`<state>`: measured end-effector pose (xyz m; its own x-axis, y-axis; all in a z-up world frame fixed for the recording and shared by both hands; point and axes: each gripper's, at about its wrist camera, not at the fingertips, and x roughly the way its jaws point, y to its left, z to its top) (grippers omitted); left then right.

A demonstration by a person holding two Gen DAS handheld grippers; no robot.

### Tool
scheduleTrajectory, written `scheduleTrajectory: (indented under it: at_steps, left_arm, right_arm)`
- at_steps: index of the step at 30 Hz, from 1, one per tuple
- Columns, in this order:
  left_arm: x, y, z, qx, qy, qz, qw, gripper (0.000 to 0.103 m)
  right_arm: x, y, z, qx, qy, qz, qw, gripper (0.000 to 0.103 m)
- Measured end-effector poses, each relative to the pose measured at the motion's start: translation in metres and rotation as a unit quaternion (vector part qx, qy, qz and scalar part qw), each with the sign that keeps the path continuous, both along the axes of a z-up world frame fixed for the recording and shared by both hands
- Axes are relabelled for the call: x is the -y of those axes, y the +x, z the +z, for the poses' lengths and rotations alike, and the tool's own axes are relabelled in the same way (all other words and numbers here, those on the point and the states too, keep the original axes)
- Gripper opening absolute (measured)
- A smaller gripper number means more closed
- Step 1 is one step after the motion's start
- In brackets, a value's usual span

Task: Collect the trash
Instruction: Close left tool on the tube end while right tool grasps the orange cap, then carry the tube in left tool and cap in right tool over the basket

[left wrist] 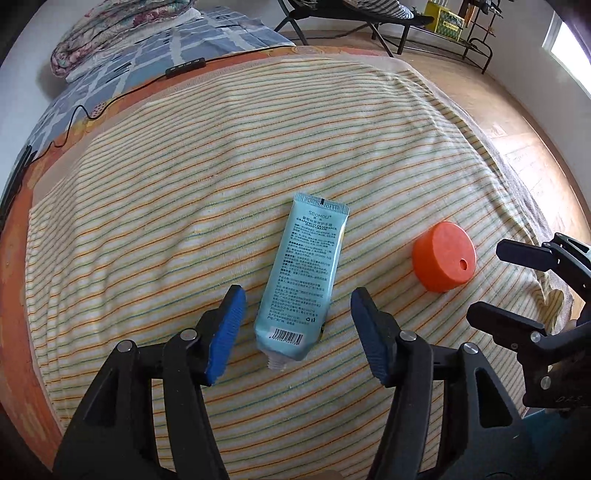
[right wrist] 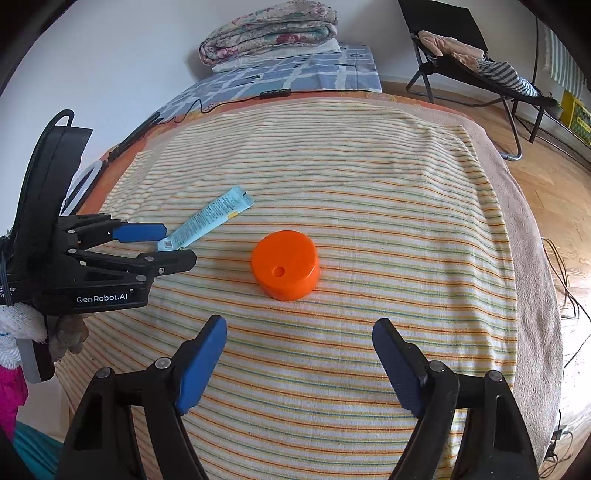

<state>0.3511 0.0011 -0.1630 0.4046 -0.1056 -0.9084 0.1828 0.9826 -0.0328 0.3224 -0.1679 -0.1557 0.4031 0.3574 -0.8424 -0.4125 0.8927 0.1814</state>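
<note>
A light blue squeeze tube (left wrist: 301,277) with no cap lies flat on the striped towel (left wrist: 184,221), nozzle toward me. My left gripper (left wrist: 297,310) is open, its blue pads on either side of the tube's lower end, not touching it. An orange round lid (left wrist: 443,256) with a small hole lies to the tube's right. In the right wrist view the lid (right wrist: 285,264) lies ahead of my open, empty right gripper (right wrist: 299,339). The tube (right wrist: 207,223) and left gripper (right wrist: 177,245) show at the left there. The right gripper (left wrist: 491,284) shows at the right edge of the left wrist view.
The towel (right wrist: 369,184) covers a bed with an orange sheet (left wrist: 14,280). A folded quilt (right wrist: 269,33) and a blue patchwork pillow (right wrist: 295,70) lie at the far end. A black cable with a controller (left wrist: 184,67) runs across. A folding chair (right wrist: 476,62) stands on the wood floor.
</note>
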Motion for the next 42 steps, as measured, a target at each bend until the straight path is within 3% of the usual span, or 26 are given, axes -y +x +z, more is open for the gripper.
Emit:
scheduleTrajectory:
  at_steps: [6,13,17,30,42]
  left_arm:
    - [-0.004,0.006,-0.003,0.002,-0.003,0.004,1.0000,0.037]
    - [-0.021,-0.003,0.000,0.009,-0.033,0.038,0.9987,0.036]
    - [-0.027,-0.012,0.004,0.015,-0.038,0.054,0.9977,0.036]
    - [-0.031,-0.067,0.032,0.041,-0.029,0.069,0.9964,0.036]
    - [-0.025,-0.150,0.060,0.060,-0.031,0.080,0.9945,0.036]
  right_arm:
    - [-0.010,0.021,-0.008,0.005,-0.008,-0.006,1.000,0.069]
    - [-0.023,0.032,-0.017,0.004,-0.011,0.004,1.000,0.065]
    - [-0.032,0.032,-0.017,0.013,-0.024,0.016,1.000,0.048]
    - [-0.035,0.004,0.013,0.046,-0.039,0.021,0.998,0.048]
    - [-0.038,-0.066,0.043,0.067,-0.026,0.038,0.997,0.048]
